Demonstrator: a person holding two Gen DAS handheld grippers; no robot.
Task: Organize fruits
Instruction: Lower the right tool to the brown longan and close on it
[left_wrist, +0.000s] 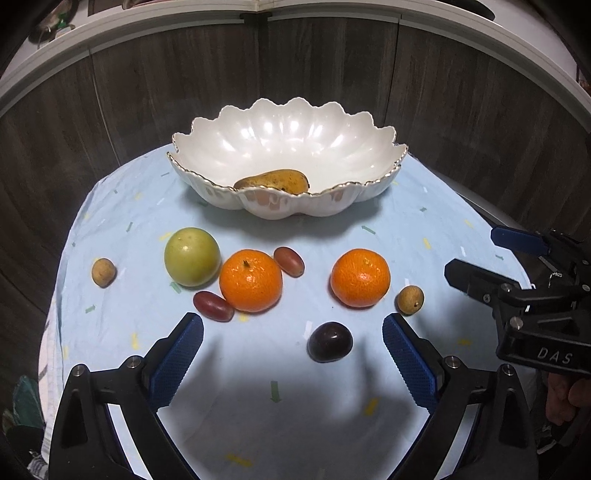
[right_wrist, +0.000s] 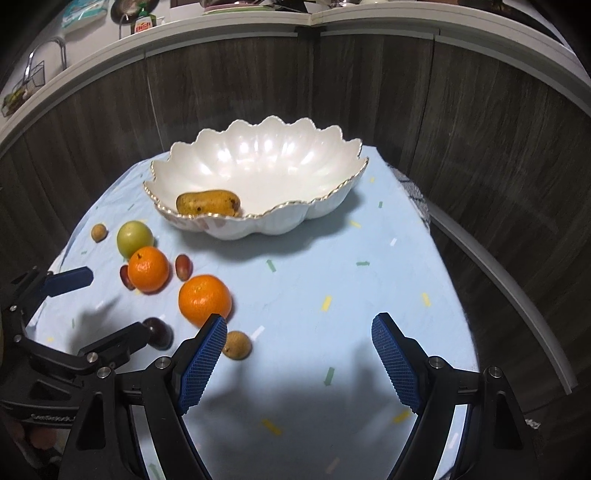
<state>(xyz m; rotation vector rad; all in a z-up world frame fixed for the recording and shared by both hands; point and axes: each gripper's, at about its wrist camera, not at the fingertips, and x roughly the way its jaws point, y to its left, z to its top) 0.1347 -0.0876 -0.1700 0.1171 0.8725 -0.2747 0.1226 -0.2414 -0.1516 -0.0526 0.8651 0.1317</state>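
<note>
Both grippers, left (left_wrist: 291, 354) and right (right_wrist: 299, 354), hang with jaws wide apart and nothing between them, likely poised to pick from the loose fruit beyond: plum (left_wrist: 330, 341), oranges (left_wrist: 251, 280), green fruit (left_wrist: 192, 256), grapes, longans, while the far bowl (left_wrist: 295, 147) holds only a pear (left_wrist: 275, 181).

The scene is evenly lit from above; glare is seen inside the bowl (left_wrist: 291, 133), soft shadows on the cloth (left_wrist: 258, 398), and edges are bent and darkened.
</note>
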